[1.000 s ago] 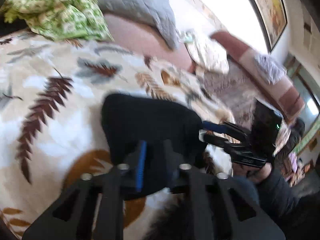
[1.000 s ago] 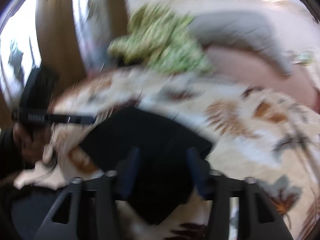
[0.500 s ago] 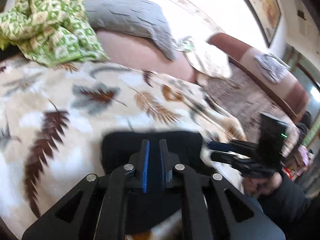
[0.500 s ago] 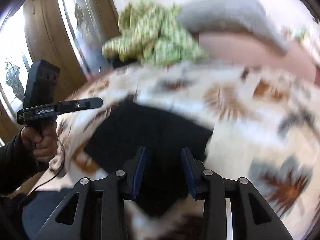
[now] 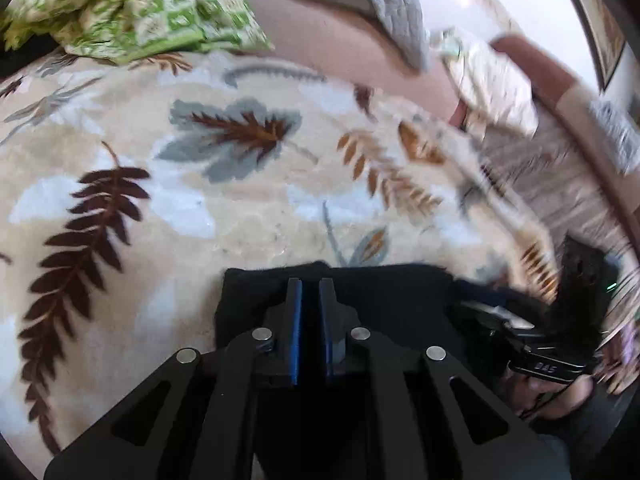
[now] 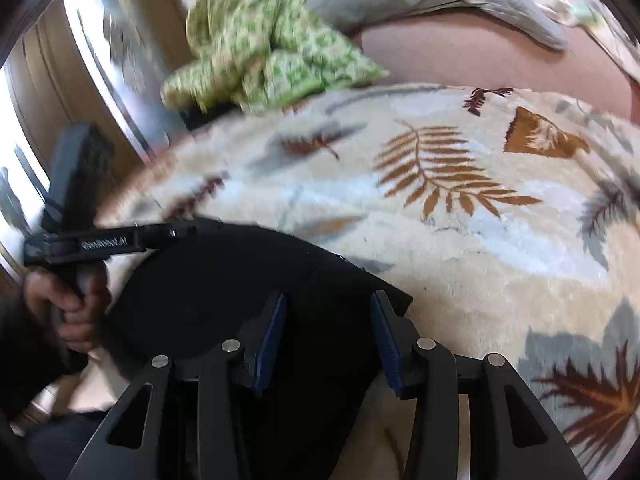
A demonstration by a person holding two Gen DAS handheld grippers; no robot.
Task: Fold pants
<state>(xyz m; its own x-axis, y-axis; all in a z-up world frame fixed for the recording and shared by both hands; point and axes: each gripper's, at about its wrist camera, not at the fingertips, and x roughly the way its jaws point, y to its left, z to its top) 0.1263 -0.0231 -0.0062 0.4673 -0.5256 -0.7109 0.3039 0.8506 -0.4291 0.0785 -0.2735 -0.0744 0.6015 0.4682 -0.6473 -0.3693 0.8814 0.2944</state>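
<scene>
The black pants (image 5: 384, 300) lie folded into a compact dark block at the near edge of the leaf-patterned blanket (image 5: 248, 208), their long axis running left to right across the left wrist view. The left gripper (image 5: 310, 292) sits level over the block's left part, its blue-lined fingers nearly closed with only a thin slit between them; whether cloth is pinched there cannot be told. The right gripper (image 6: 328, 312) hovers over the near right corner, fingers spread wide and holding nothing.
</scene>
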